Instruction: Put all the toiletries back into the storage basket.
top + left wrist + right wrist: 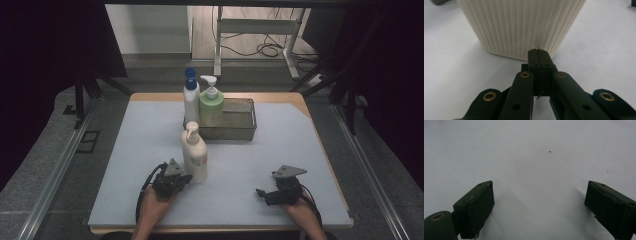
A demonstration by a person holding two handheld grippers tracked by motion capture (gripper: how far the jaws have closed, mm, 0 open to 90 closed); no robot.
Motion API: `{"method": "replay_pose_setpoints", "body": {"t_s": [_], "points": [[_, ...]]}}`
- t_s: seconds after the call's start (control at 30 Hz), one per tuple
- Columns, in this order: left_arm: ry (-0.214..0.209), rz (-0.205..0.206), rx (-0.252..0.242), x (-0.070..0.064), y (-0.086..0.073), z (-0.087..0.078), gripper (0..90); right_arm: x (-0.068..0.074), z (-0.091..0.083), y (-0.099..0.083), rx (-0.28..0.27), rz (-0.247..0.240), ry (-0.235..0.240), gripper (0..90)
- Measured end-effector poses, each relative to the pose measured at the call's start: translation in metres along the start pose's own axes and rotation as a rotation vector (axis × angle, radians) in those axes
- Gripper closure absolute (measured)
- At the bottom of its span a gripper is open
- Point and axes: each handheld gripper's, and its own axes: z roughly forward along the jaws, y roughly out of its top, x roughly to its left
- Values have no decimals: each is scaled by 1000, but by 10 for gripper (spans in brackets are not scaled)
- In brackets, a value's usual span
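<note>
Pale grey worktop (150, 150) under both my hands, near front edge. Left gripper (186, 178) low, jaws pressed together, tips just at base of cream pump bottle (194, 152) standing left of centre. Right gripper (260, 192) flat near front right corner, jaws spread wide, pointing left.

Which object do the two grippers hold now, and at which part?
Nothing is held. The left gripper is shut and empty, its tips at the base of the white pump bottle. The right gripper is open above bare table.
</note>
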Motion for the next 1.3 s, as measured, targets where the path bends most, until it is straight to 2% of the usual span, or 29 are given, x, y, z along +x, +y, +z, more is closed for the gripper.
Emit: {"method": "replay_pose_setpoints", "body": {"t_s": [0.4,0.67,0.9,1.13,1.3], "points": [[-14,24,19,-7,9,18,894,0,0,0,0,-1,0,88],[-13,20,2,-8,7,12,893,0,0,0,1,-2,-1,91],[-6,-2,-7,-4,2,6,873,1,-1,1,2,-9,0,105],[5,-35,-22,1,-5,-4,788,4,-2,2,-4,-9,16,87],[30,-61,-29,5,-11,-9,673,7,-6,7,-27,-19,24,77]]}}
